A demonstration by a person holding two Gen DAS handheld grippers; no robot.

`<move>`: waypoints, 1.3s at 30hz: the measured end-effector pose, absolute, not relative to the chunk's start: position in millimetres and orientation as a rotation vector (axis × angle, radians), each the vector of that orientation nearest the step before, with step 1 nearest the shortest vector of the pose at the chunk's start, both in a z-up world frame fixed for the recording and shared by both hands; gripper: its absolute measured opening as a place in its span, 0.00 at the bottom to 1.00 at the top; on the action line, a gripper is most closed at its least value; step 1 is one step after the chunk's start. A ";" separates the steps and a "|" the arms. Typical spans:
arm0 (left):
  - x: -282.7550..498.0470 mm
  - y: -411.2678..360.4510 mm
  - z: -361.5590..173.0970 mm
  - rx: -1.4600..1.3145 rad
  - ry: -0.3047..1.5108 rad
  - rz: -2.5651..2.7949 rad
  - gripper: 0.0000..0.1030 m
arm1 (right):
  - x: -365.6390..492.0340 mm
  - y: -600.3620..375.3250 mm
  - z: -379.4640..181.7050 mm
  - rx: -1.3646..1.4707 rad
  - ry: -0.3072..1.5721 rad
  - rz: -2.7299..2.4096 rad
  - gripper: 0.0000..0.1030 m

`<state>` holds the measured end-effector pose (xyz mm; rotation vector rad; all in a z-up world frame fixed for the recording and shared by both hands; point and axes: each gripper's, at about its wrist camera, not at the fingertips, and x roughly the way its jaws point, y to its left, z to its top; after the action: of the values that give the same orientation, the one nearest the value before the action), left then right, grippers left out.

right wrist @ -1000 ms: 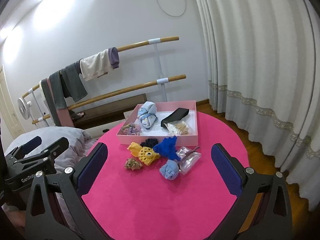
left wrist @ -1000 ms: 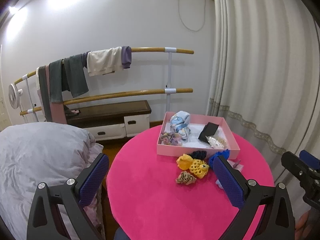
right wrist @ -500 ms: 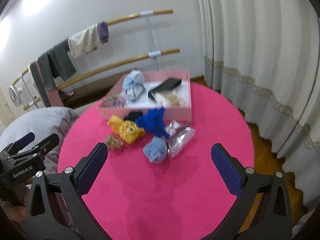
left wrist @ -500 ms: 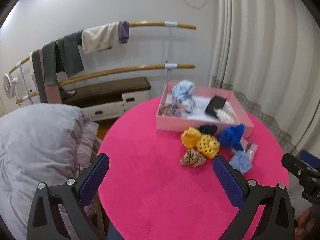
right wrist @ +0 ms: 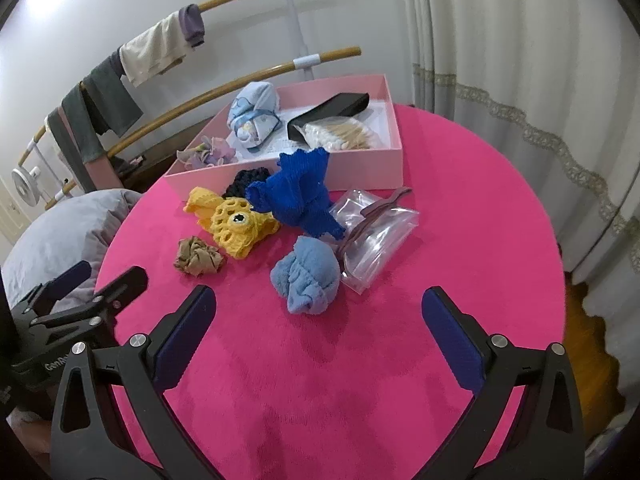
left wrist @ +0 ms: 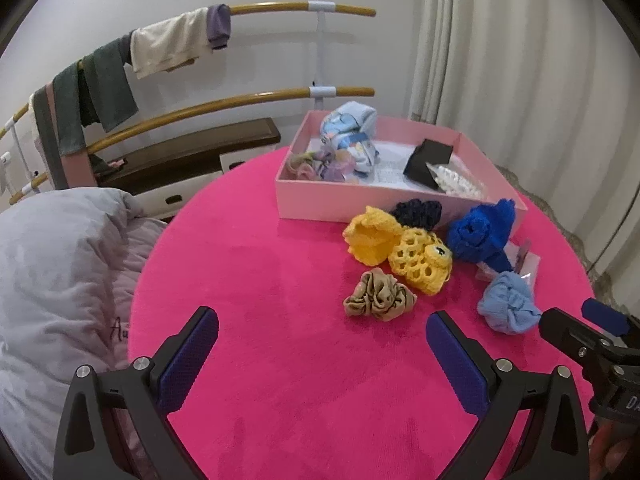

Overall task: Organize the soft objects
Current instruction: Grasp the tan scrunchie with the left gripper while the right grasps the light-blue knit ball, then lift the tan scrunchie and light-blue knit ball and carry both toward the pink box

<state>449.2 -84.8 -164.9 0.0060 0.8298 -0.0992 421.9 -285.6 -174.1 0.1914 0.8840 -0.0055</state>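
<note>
A pile of soft things lies on the round pink table [left wrist: 280,360] in front of a pink box [left wrist: 332,208]: a tan scrunchie [left wrist: 378,296], a yellow crochet piece [left wrist: 416,266], a yellow knit piece [left wrist: 370,236], a dark knit piece [left wrist: 418,214], a royal-blue knit [right wrist: 298,196] and a light-blue cloth ball [right wrist: 308,276]. My left gripper [left wrist: 320,356] hovers open just short of the scrunchie. Wide open too, my right gripper [right wrist: 316,328] hangs just short of the light-blue ball. Neither holds anything.
The box holds a patterned blue bundle [right wrist: 254,116], a pastel scrunchie [right wrist: 210,154], a black pouch [right wrist: 328,110] and cotton swabs [right wrist: 340,136]. A clear zip bag [right wrist: 374,236] lies right of the ball. Grey bedding [left wrist: 60,272] is left; curtains [right wrist: 520,60] right; clothes rails behind.
Both grippers have tilted down and moved in over the table toward the pile, which now looks larger and closer. Both stayed open and nothing on the table moved.
</note>
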 end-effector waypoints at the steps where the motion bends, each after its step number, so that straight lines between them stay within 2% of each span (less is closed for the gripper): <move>1: 454.0 -86.3 -169.4 0.008 0.834 -0.102 1.00 | 423.6 -285.7 -175.6 0.192 0.887 -0.004 0.99; 5: 472.7 -92.2 -188.7 0.015 0.859 -0.112 1.00 | 431.2 -287.4 -183.0 0.198 0.901 -0.005 0.99; 9: 489.8 -98.6 -203.6 0.033 0.866 -0.129 1.00 | 437.7 -289.1 -189.2 0.213 0.914 0.000 0.86; 13: 511.2 -105.8 -221.7 0.049 0.896 -0.138 0.98 | 443.7 -289.9 -195.5 0.240 0.926 0.013 0.82; 14: 515.7 -106.3 -224.6 0.045 0.907 -0.153 0.95 | 444.7 -289.2 -196.0 0.245 0.927 0.016 0.81; 16: 523.4 -105.8 -228.2 0.026 0.918 -0.186 0.83 | 448.0 -287.9 -197.8 0.251 0.931 0.022 0.78; 18: 531.9 -105.1 -233.4 0.026 0.940 -0.200 0.66 | 453.0 -286.4 -201.2 0.265 0.940 0.035 0.70; 19: 532.9 -104.6 -233.8 0.028 0.935 -0.198 0.65 | 454.1 -286.1 -202.9 0.271 0.945 0.039 0.66; 21: 534.3 -102.5 -233.4 0.028 0.927 -0.203 0.50 | 457.7 -283.3 -206.5 0.264 0.953 0.034 0.65; 23: 535.3 -99.9 -234.3 0.028 0.921 -0.195 0.41 | 459.1 -282.3 -207.9 0.259 0.950 0.024 0.61; 24: 535.8 -96.7 -235.0 0.020 0.920 -0.189 0.34 | 459.2 -281.9 -208.5 0.253 0.951 0.017 0.57; 26: 531.5 -91.2 -231.7 0.007 0.917 -0.184 0.26 | 458.4 -280.6 -208.6 0.228 0.953 0.005 0.47; 28: 528.1 -85.7 -230.9 -0.012 0.918 -0.179 0.23 | 455.9 -281.3 -208.2 0.221 0.949 0.005 0.41; 31: 519.5 -79.4 -228.7 -0.025 0.918 -0.163 0.22 | 450.8 -282.1 -207.1 0.223 0.942 0.014 0.36; 39: 496.4 -68.9 -215.2 -0.038 0.913 -0.139 0.22 | 429.7 -280.4 -192.0 0.214 0.912 0.036 0.36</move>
<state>496.4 -68.9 -215.2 -0.0376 0.9133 -0.1388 429.7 -280.4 -192.0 0.2142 0.9124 0.0356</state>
